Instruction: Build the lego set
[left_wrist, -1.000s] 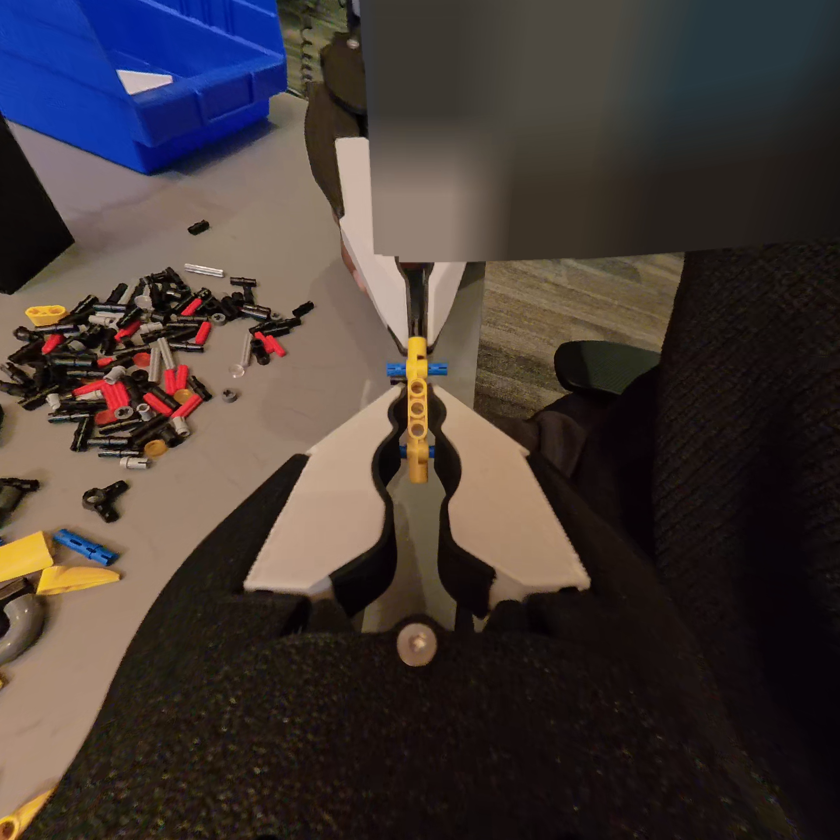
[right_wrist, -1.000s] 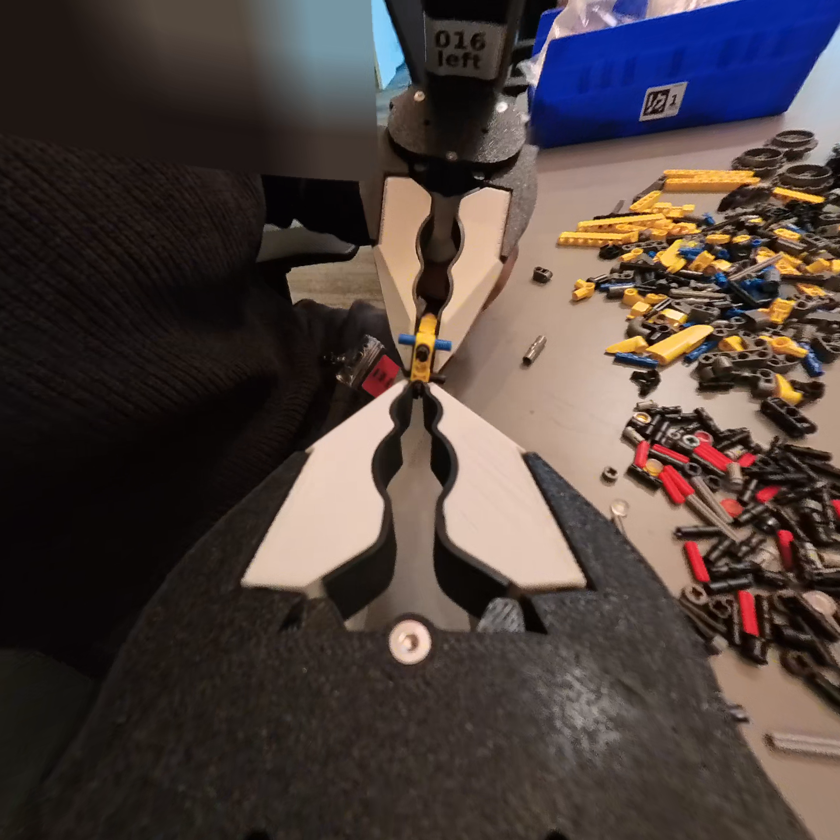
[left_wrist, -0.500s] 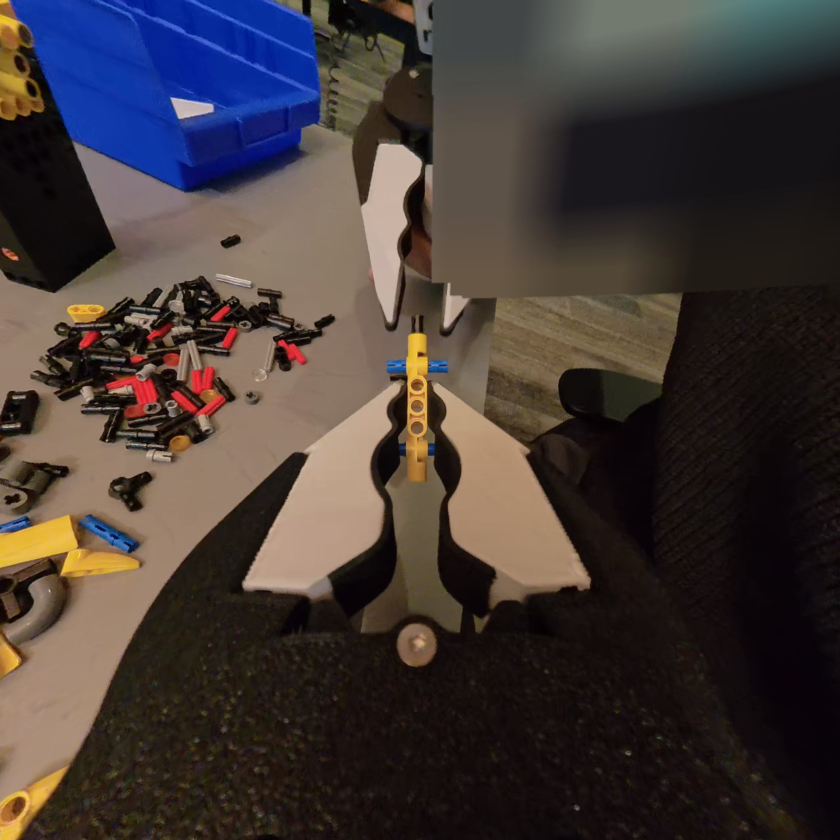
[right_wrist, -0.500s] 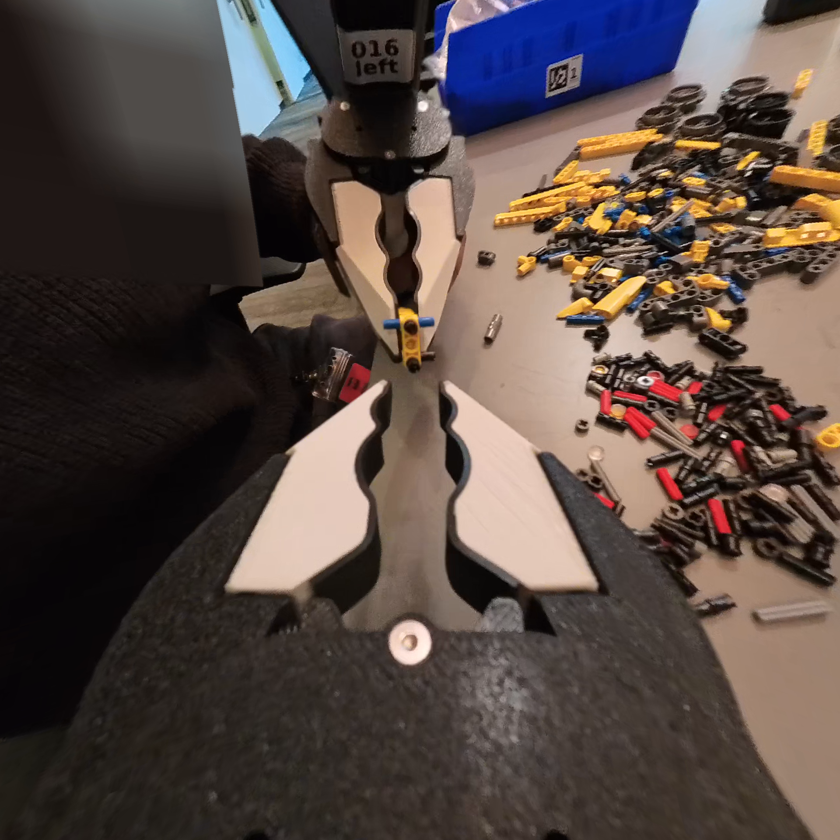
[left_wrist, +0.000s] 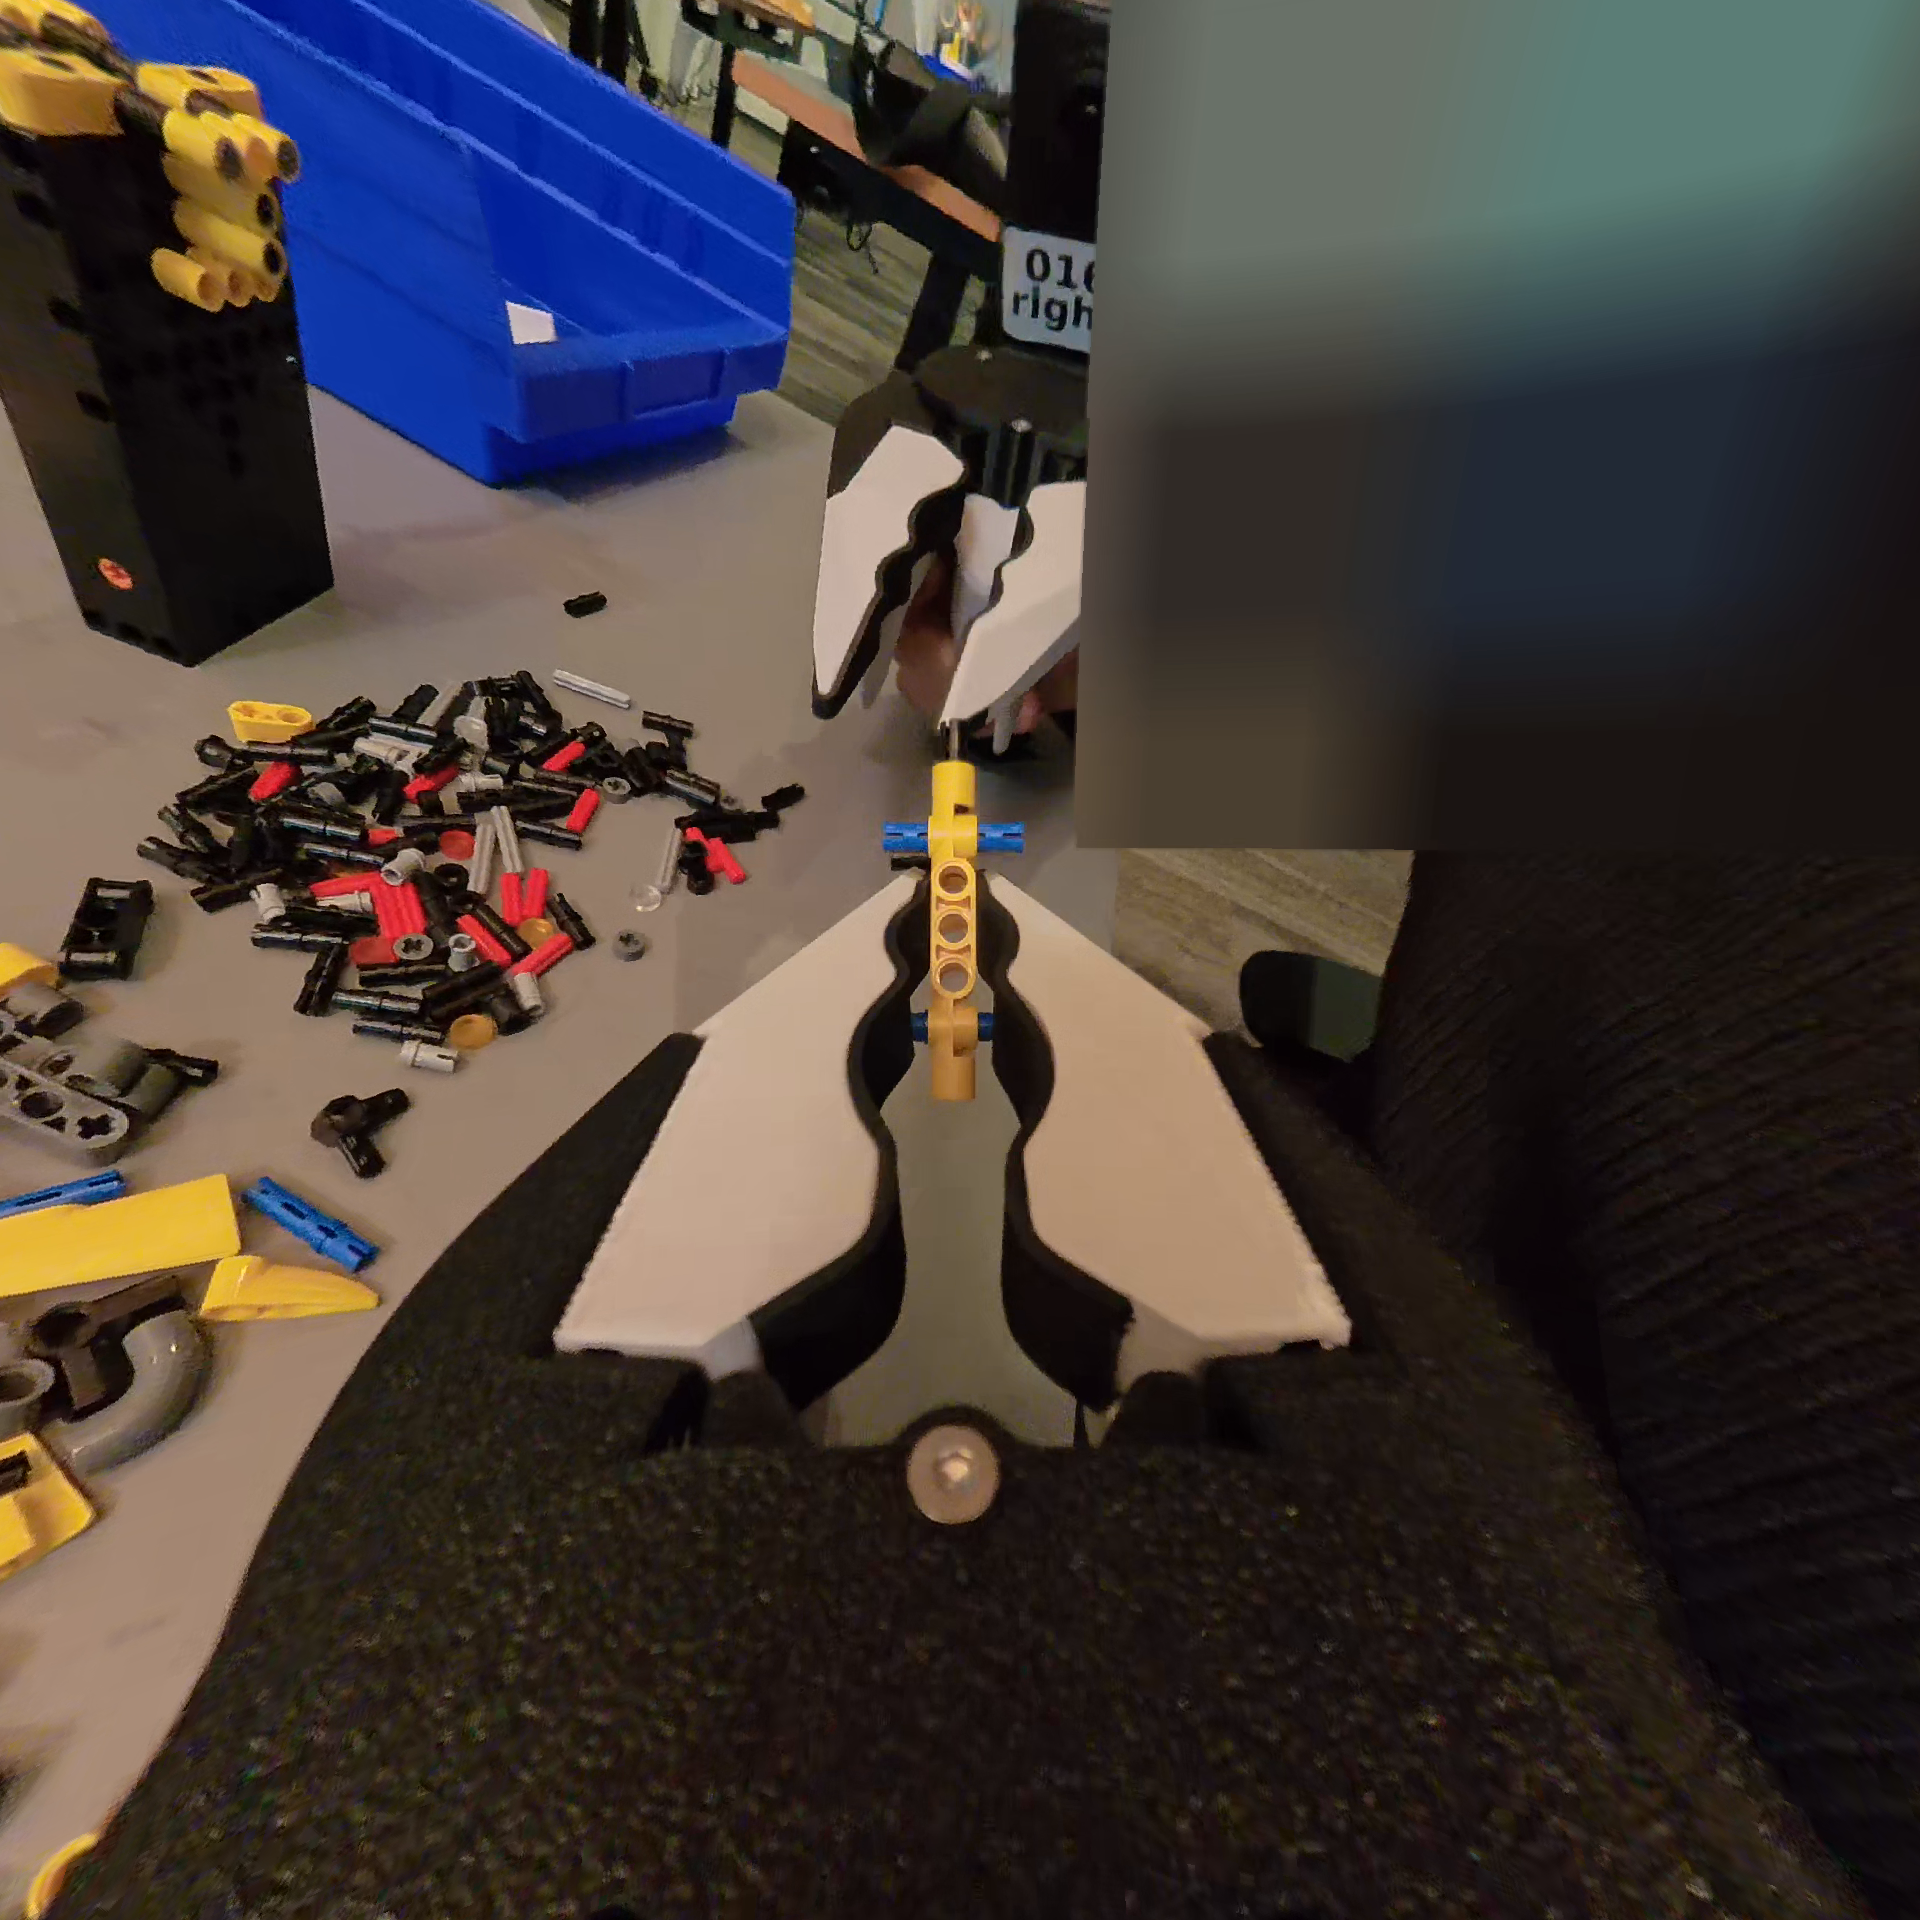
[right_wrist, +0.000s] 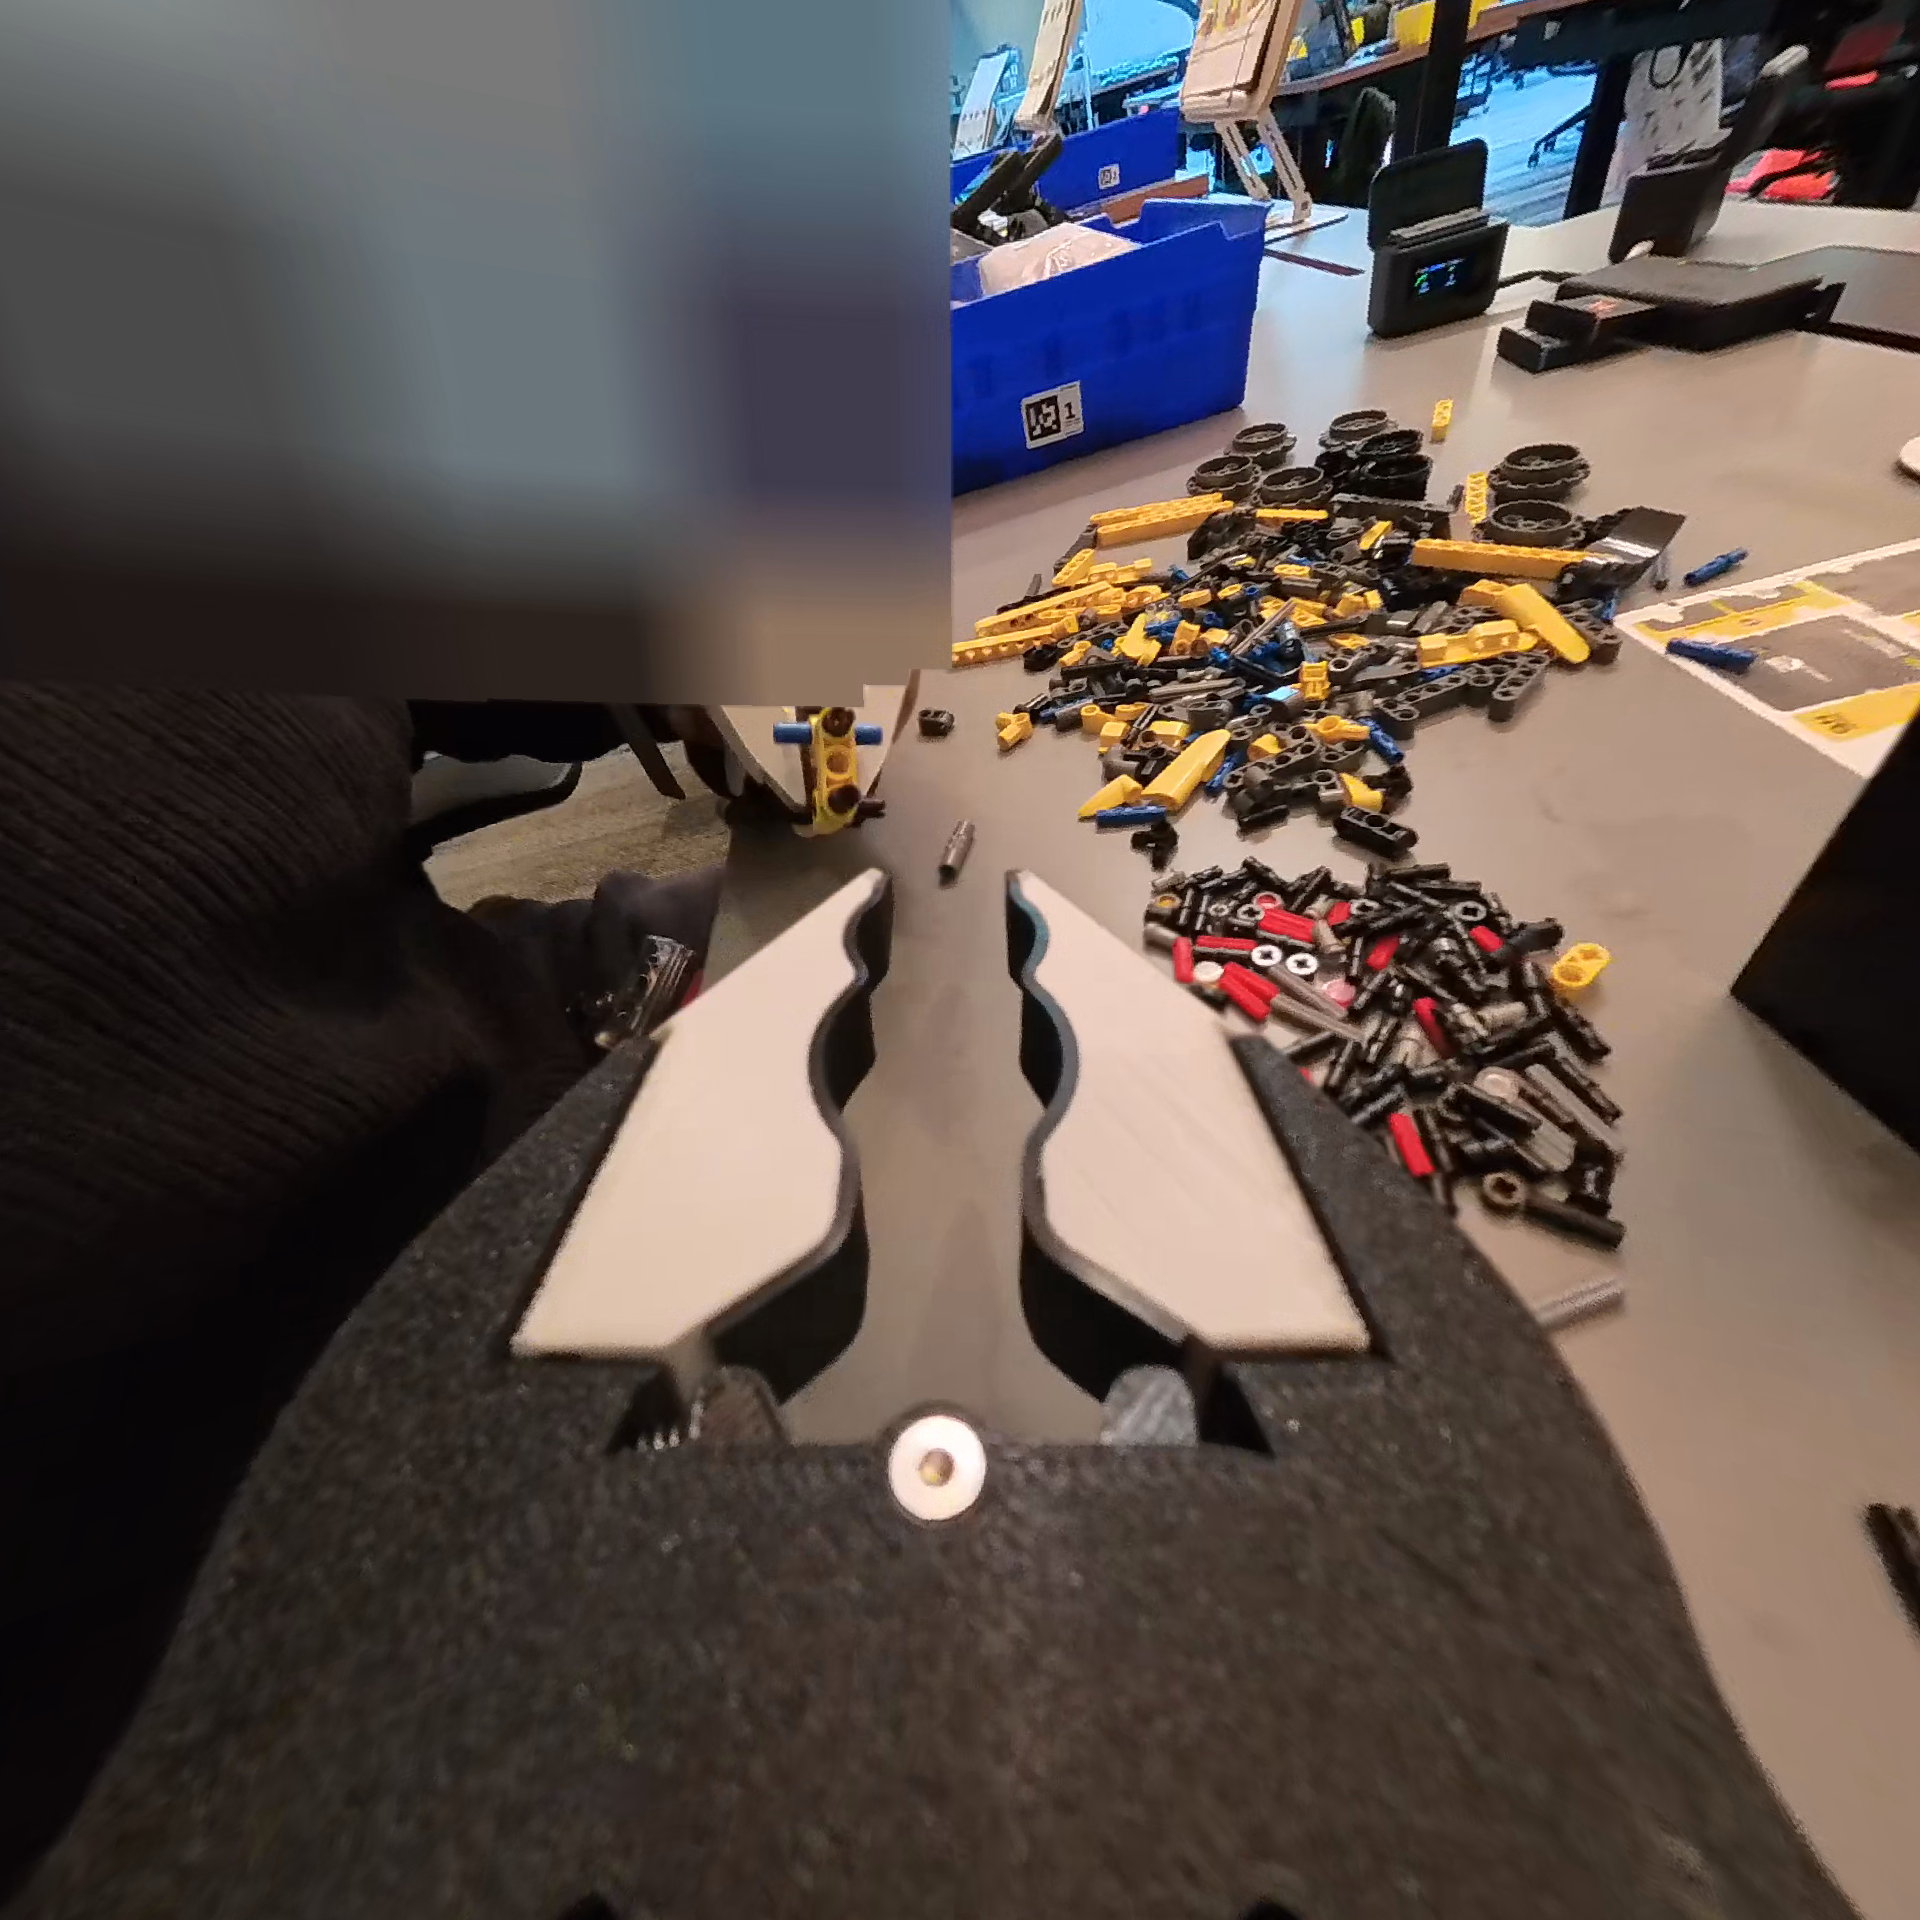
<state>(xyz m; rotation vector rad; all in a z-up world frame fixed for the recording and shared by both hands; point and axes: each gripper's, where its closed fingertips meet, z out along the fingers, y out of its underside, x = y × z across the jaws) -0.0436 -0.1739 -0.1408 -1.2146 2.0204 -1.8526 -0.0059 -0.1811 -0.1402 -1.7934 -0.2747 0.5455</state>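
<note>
Fingers of left gripper (left_wrist: 951, 883) clamp yellow beam (left_wrist: 953, 925); right gripper (right_wrist: 948, 883) fingers parted, empty, above table (right_wrist: 1714, 1299).

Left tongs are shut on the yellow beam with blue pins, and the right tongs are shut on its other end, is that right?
Not quite. The left tongs are shut on the yellow beam, but the right tongs are open and hold nothing; the right wrist view shows the gap between their tips, apart from the beam.
</note>
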